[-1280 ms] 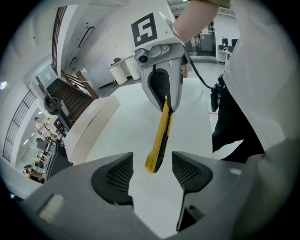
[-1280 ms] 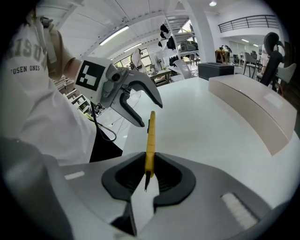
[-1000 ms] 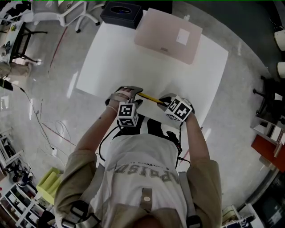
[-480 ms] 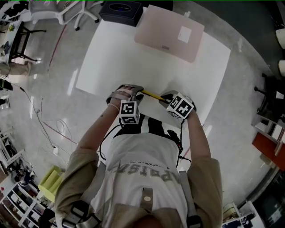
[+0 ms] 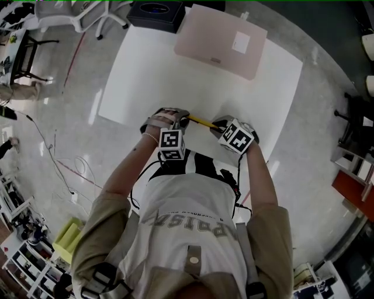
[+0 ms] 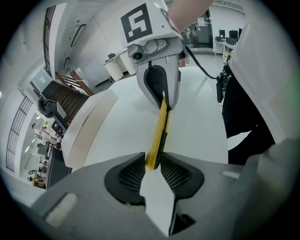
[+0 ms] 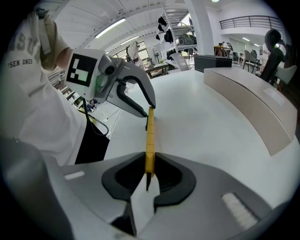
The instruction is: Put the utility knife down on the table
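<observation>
1. Head view: a person stands at the near edge of a white surface (image 5: 234,87), with a gripper in each hand held close together in front of the body.
2. The knife (image 5: 201,121), yellow with a dark side, spans the short gap between the two grippers. It is held over the surface close to that near edge, not lying on it.
3. The left gripper (image 6: 152,164) has just been closing its jaws. The left gripper view shows one end of the knife between them, with both ribbed pads (image 6: 132,174) against its sides, so it is gripping the knife.
4. The right gripper (image 7: 149,165) is clamped on the other end. In the right gripper view the yellow body sits pinched between its jaws and runs straight away toward the left gripper's tips.
5. Both grippers tilt steeply down toward the surface, and their jaw tips face each other along the knife.
6. A flat pink box (image 5: 222,41) lies at the far side of the surface, well apart from the knife.
7. A dark box (image 5: 156,13) sits just beside the pink box, at the far left corner.
</observation>
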A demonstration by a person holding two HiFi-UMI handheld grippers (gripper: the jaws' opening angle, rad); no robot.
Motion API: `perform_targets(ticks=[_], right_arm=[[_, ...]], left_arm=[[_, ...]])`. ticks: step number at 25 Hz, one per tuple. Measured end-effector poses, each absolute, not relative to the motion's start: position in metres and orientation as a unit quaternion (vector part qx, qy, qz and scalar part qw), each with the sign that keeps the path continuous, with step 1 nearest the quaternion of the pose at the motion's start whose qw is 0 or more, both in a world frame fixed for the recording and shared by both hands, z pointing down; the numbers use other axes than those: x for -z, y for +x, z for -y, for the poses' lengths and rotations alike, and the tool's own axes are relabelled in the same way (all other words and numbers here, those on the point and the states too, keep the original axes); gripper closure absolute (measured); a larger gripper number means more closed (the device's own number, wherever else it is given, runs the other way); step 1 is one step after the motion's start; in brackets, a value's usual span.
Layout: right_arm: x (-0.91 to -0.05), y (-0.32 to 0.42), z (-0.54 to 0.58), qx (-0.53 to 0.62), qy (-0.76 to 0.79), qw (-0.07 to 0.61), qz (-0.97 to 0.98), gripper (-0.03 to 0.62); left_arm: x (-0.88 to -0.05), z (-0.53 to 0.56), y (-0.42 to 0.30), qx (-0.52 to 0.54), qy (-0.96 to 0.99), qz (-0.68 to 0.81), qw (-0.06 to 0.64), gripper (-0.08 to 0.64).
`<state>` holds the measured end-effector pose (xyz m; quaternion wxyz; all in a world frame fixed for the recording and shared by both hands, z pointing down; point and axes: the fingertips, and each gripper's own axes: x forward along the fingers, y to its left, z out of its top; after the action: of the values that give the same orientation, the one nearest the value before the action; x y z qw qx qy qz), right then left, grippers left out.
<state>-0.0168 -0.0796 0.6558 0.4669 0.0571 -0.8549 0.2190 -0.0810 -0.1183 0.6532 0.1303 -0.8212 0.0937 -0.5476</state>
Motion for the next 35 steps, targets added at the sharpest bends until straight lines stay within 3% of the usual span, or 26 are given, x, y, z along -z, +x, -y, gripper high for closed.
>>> perform_targets(ticks=[4,35], right_arm=[[-0.662,-0.011,0.085,-0.182,0.075,0.483,0.853,0.521],[-0.674,0.012,0.101,-0.027,0.133,0.532,0.836,0.453]], left_arm=[[-0.655,0.121,-0.08,0.556,-0.819,-0.086,0.115,0.477],[-0.662,0.133,-0.067,0.581,-0.814,-0.012,0.016,0.469]])
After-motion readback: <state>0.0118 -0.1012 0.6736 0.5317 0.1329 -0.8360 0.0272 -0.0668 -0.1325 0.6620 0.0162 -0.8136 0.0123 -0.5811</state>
